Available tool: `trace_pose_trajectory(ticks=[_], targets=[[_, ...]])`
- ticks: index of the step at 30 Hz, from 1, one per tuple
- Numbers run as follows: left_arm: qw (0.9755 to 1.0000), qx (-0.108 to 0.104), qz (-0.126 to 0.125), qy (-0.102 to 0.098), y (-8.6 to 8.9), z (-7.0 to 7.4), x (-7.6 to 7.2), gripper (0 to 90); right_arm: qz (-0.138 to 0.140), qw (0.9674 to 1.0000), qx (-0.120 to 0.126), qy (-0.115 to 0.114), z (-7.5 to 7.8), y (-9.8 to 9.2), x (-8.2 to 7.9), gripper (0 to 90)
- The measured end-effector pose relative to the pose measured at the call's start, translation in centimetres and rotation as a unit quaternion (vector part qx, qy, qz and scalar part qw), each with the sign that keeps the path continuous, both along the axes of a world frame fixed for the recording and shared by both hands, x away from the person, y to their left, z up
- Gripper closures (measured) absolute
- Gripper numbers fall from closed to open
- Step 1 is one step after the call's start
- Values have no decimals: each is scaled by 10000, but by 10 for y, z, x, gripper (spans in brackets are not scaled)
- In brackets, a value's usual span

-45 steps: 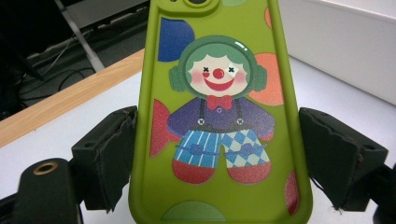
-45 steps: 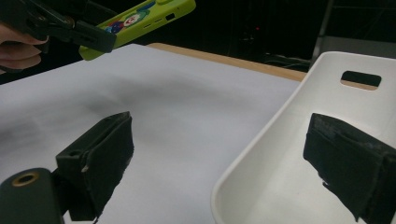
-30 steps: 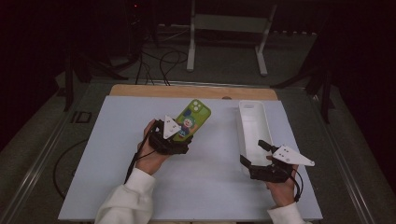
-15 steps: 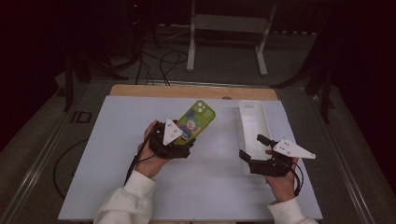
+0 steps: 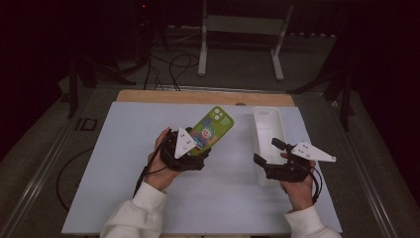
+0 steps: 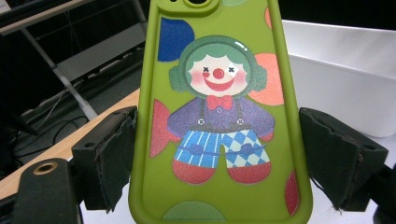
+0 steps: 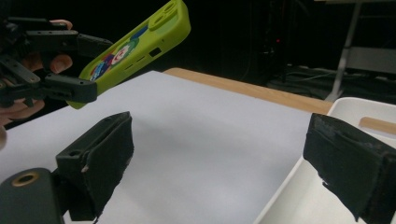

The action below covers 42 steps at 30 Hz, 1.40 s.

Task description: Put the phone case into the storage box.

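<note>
A green phone case (image 5: 212, 130) printed with a clown is held tilted up off the white table mat (image 5: 124, 163). My left gripper (image 5: 196, 148) is shut on its lower end. In the left gripper view both pads press the long edges of the case (image 6: 215, 116). My right gripper (image 5: 266, 151) hovers open over the near end of a white tray (image 5: 267, 116), with nothing between its fingers. The right gripper view looks between its spread jaws at the raised case (image 7: 135, 46) and the left gripper (image 7: 95, 67) farther off.
The long white tray's rim (image 7: 355, 107) lies to the right of the mat. A wooden table edge (image 5: 198, 96) runs along the back. Behind it stand a metal frame (image 5: 242, 25) and cables on a dark floor.
The phone case has turned a little to the right in the left gripper. Both hands have stayed about where they were.
</note>
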State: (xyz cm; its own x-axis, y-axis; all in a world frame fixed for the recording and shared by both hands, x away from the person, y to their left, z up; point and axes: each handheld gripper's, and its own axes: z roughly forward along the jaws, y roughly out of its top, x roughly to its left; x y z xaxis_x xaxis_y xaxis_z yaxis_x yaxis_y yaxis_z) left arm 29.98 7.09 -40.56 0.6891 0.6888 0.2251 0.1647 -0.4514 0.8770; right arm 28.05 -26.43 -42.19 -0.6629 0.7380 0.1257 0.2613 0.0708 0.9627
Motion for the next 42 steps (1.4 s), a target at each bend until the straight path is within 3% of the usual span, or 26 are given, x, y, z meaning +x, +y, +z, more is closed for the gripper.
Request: trace_pose_trajectory(ticks=[42], targets=[[9987,163,-428,-240,-25,5,-13,163,305,9989,89,359,18,19,15,82]])
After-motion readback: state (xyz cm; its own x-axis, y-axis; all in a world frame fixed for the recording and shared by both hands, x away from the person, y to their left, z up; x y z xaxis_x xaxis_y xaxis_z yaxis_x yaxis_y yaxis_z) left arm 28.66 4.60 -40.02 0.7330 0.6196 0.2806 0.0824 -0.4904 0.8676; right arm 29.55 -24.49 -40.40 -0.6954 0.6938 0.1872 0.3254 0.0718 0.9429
